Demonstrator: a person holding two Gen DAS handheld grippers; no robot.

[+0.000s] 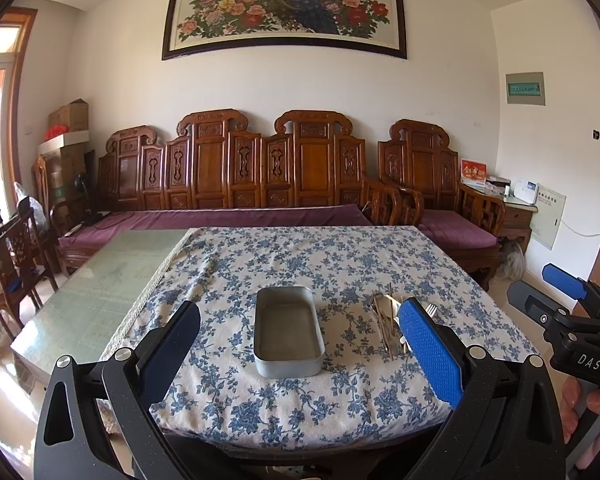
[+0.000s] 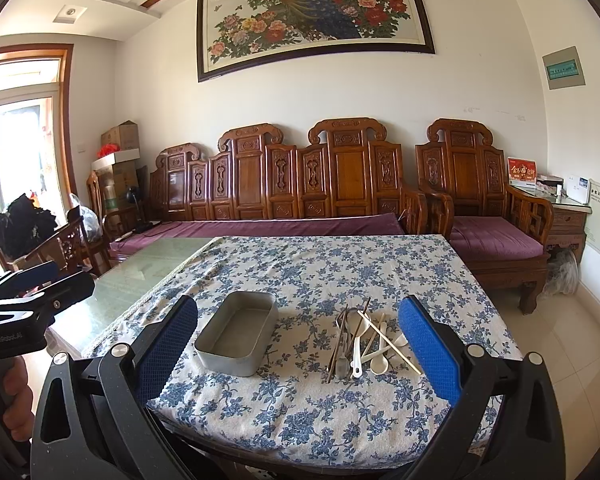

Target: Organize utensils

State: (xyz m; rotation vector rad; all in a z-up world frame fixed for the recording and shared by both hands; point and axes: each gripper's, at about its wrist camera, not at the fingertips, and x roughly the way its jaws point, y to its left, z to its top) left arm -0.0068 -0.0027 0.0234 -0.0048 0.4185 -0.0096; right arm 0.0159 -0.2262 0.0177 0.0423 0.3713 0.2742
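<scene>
Your worktop [image 2: 340, 420] carries a blue-flowered cloth [image 2: 320, 268] over its right part, with bare green glass along its left edge. On the cloth, near the front edge, sits the metal tray [image 2: 236, 336], nothing in it. Just to its right, apart from it, lies the pile of utensils [image 2: 366, 336]: chopsticks, white spoons and metal pieces crossed over one another, with a fork [image 1: 431, 309] showing at the pile's right side. Your left gripper [image 1: 300, 344] and right gripper [image 2: 300, 344] both hover off the front edge, jaws spread wide, gripping nothing.
</scene>
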